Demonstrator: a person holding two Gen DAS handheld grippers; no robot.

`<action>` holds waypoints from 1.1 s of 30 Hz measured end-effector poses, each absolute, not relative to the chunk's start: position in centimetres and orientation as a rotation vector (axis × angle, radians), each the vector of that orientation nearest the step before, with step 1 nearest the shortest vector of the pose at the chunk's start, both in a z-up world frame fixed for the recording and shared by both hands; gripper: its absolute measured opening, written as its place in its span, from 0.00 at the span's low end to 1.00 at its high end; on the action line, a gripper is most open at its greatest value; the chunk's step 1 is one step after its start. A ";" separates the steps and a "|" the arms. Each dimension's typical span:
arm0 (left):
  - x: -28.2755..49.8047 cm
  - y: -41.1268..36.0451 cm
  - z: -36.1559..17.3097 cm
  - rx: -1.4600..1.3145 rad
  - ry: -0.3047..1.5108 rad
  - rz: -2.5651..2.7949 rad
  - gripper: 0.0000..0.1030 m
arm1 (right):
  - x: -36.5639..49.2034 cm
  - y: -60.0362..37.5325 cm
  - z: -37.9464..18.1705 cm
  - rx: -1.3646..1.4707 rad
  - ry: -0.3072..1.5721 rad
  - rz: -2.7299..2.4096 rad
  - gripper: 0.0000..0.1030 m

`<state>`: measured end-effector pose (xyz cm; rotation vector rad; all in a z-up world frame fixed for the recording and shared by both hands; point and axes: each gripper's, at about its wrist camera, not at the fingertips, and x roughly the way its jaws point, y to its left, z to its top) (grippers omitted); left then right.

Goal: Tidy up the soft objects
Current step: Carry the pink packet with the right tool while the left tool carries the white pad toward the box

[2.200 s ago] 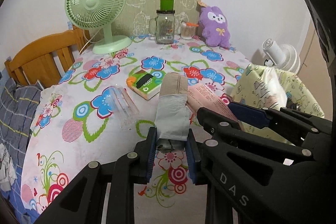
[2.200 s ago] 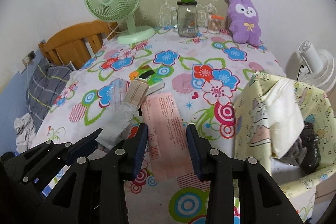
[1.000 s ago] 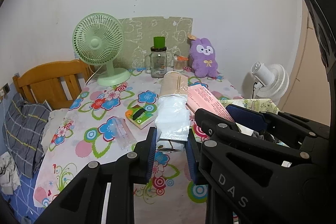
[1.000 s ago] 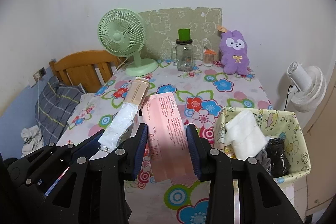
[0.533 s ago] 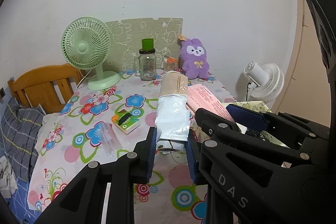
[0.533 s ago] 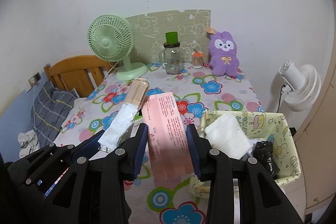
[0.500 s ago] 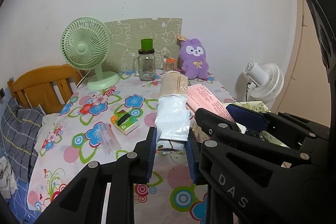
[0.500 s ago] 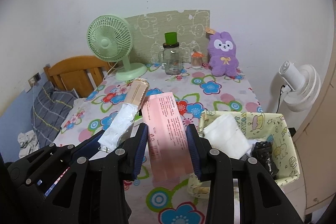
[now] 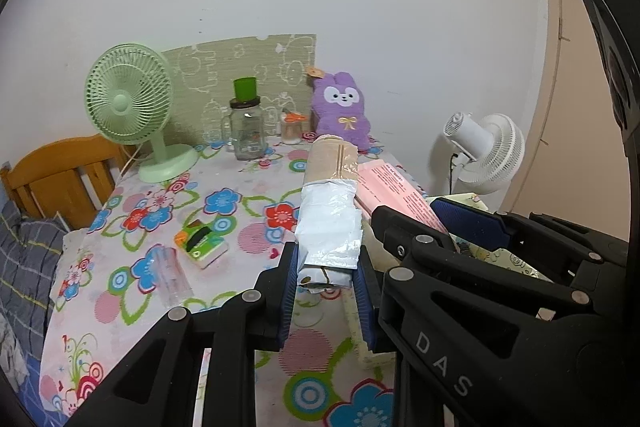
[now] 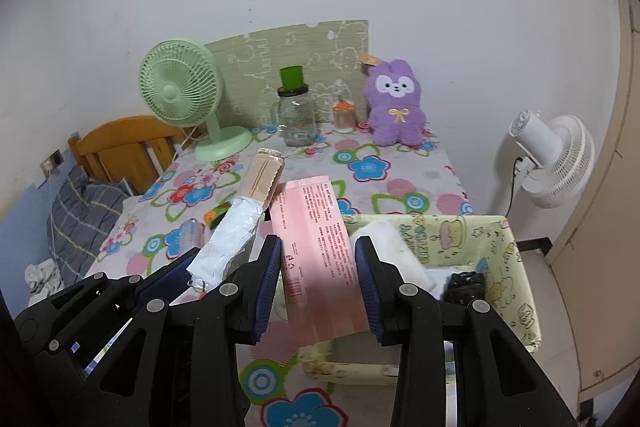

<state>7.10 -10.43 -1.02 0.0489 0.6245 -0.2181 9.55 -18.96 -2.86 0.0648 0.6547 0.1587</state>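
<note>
My left gripper [image 9: 326, 301] is shut on a long soft packet [image 9: 330, 223], white plastic below and beige at its far end, held above the floral table. It also shows in the right wrist view [image 10: 240, 227]. My right gripper [image 10: 318, 287] is shut on a flat pink packet [image 10: 320, 251], held over the near-left corner of the yellow fabric basket [image 10: 516, 283]. The pink packet shows in the left wrist view [image 9: 394, 193] beside the white one. A white cloth [image 10: 396, 255] and a dark item [image 10: 464, 285] lie in the basket.
On the floral table [image 9: 132, 307] stand a green fan [image 9: 132, 107], a glass jar with a green cup [image 9: 246, 125], a small jar [image 9: 292, 127] and a purple plush rabbit [image 9: 340, 111]. A green pouch [image 9: 200, 243] and a clear tube [image 9: 170, 277] lie mid-table. A white fan [image 10: 552, 155] and a wooden chair [image 10: 120, 147] flank it.
Both grippers, still holding their packets, have moved right and toward the basket. The table objects have slid left in view and the basket now lies under the pink packet.
</note>
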 end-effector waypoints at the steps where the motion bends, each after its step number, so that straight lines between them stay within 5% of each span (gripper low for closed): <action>1: 7.2 -10.7 -1.1 0.050 0.625 -0.222 0.26 | 9.6 -19.3 -2.9 0.066 0.655 0.153 0.40; 33: 9.8 -17.9 -3.6 0.107 0.676 -0.360 0.26 | 11.2 -26.9 -5.9 0.131 0.701 0.010 0.40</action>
